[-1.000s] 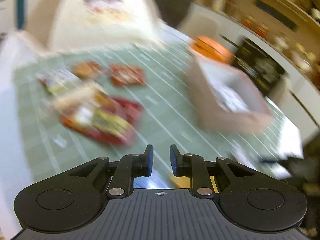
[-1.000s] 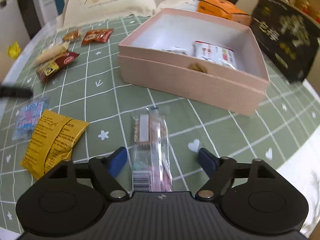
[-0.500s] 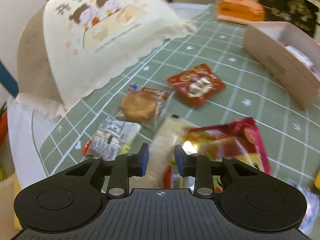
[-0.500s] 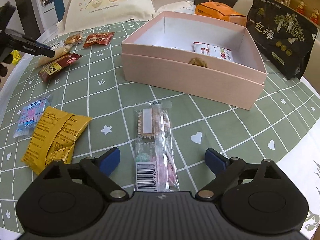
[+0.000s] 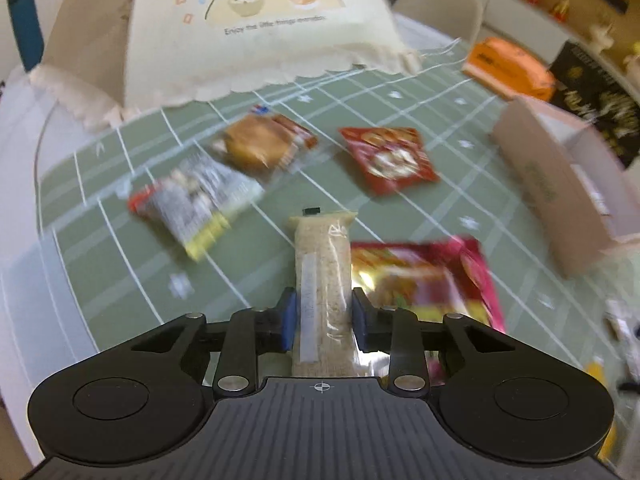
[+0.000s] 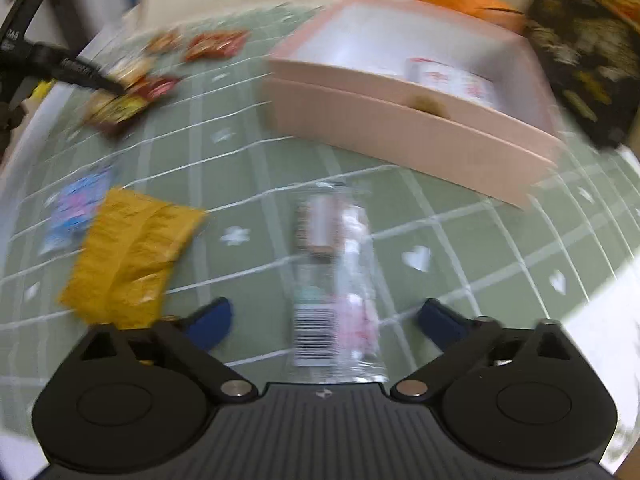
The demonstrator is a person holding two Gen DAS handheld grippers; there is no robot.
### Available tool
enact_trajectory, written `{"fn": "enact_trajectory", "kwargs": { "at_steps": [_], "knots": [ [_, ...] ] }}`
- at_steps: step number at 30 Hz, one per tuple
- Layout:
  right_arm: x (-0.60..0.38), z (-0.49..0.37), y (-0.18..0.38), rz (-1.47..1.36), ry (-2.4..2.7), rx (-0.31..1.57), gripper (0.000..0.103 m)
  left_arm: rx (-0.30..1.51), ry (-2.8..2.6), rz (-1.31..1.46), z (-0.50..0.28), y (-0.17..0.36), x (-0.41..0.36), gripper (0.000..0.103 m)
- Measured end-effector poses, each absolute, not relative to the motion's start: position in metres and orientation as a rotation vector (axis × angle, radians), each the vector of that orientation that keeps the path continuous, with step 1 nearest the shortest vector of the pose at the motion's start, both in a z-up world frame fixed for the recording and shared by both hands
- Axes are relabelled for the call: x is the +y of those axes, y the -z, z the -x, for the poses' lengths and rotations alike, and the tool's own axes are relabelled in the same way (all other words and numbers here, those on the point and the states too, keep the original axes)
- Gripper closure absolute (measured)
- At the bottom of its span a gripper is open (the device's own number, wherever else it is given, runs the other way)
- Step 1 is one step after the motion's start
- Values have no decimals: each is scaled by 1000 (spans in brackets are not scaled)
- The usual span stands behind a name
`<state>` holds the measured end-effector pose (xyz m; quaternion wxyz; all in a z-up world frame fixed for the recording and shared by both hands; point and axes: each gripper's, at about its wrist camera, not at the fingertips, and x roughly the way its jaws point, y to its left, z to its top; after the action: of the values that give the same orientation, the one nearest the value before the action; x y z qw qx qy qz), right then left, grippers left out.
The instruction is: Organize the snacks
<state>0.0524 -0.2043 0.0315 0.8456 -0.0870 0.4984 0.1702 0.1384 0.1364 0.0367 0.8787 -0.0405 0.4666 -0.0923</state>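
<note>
Left wrist view: the left gripper (image 5: 323, 320) straddles a long pale crumbly snack bar in clear wrap (image 5: 323, 276), jaws narrowing beside its edges to lift it toward the pink cardboard box (image 5: 548, 188). The right gripper (image 6: 325, 320) is closing but wide around a clear-wrapped pink snack stick (image 6: 336, 280) lying on the green grid tablecloth (image 6: 248, 152).

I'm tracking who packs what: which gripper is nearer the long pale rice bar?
Left. The left gripper straddles the rice bar, jaws closing on it. The right gripper hangs over a clear wrapped bar elsewhere on the table.
</note>
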Motion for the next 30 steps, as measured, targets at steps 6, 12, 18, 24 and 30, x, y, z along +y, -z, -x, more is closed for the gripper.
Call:
{"fn": "enact_trajectory", "kwargs": {
  "at_steps": [6, 12, 18, 24, 30],
  "knots": [
    [-139, -80, -117, 276, -460, 820, 15, 962, 159, 230, -80, -31, 138, 70],
    [-52, -218, -116, 97, -449, 914, 13, 1001, 132, 238, -60, -34, 126, 70],
    [15, -302, -45, 94, -292, 1042, 14, 1013, 122, 218, -60, -33, 119, 69],
    [21, -279, -52, 137, -385, 1080, 68, 1011, 133, 245, -66, -32, 119, 68],
    [-22, -212, -97, 122, -570, 1053, 93, 973, 68, 255, -60, -31, 111, 69]
  ]
}}
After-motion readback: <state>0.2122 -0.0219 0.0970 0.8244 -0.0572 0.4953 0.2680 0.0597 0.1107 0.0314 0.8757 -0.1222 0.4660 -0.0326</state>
